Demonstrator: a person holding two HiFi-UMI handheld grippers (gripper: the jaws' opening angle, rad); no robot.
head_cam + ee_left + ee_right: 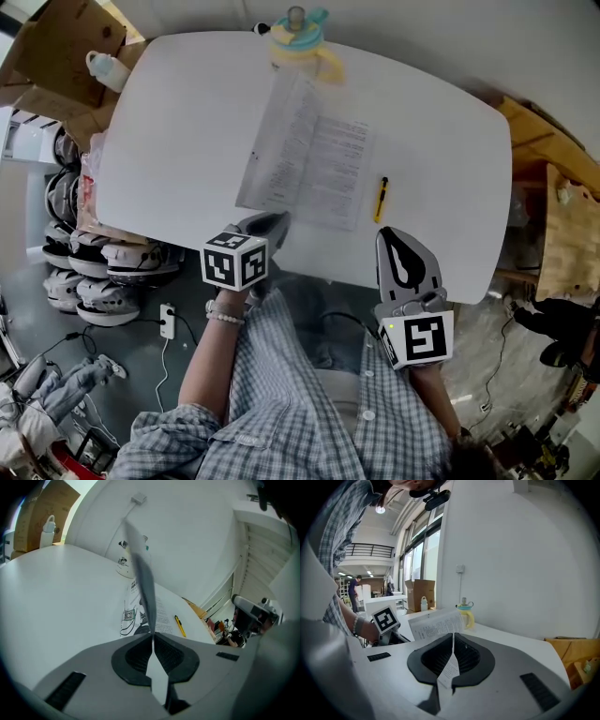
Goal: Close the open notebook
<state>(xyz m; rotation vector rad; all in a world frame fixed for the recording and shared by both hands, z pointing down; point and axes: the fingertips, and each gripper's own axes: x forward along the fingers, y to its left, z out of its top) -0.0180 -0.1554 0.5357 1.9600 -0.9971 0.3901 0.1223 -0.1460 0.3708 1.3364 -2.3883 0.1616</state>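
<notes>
Page (pixel 142 573) of the open notebook (pixel 314 159) stands upright, pinched in the left hand-held gripper (pixel 277 220). Right hand-held gripper (pixel 392 234), jaws together, sits at the desk (pixel 169 112) edge near a pen (pixel 381 199).

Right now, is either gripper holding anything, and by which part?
Left gripper is shut on one notebook page, pinched at its near edge, the page lifted upright. Right gripper is shut beside the notebook, not touching it.

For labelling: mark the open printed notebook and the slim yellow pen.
open printed notebook (pixel 330 161): head view, on the flat right-hand page.
slim yellow pen (pixel 382 199): head view, middle of its barrel.
</notes>
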